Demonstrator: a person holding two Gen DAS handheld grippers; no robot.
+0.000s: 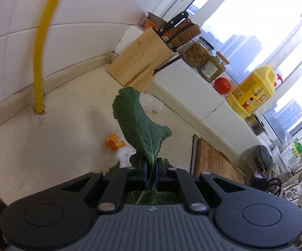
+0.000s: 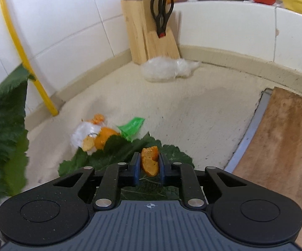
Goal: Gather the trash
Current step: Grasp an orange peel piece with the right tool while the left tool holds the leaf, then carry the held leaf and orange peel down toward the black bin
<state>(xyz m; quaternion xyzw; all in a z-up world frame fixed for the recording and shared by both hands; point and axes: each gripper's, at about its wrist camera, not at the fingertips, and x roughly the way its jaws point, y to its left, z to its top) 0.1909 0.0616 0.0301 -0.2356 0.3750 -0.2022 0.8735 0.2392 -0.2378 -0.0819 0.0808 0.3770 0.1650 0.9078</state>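
A: Left tongs (image 1: 151, 167) are clenched on the stalk of a big dark green leaf (image 1: 139, 123), held up off the beige stone desk (image 1: 46, 146). Right tongs (image 2: 149, 165) pinch a curled orange peel scrap (image 2: 150, 160).

B: Risks?

A: Likely the floppy leaf slipping from its thin stalk, or the peel dropping onto the leaves below.

B: Any writing?

A: The yellow plastic jug (image 1: 252, 92) has a label, too blurred to read.

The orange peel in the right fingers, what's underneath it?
Under the orange peel held by the right gripper lies a big green leaf on the counter. The gripper's body hides the rest of that leaf and the counter below it.
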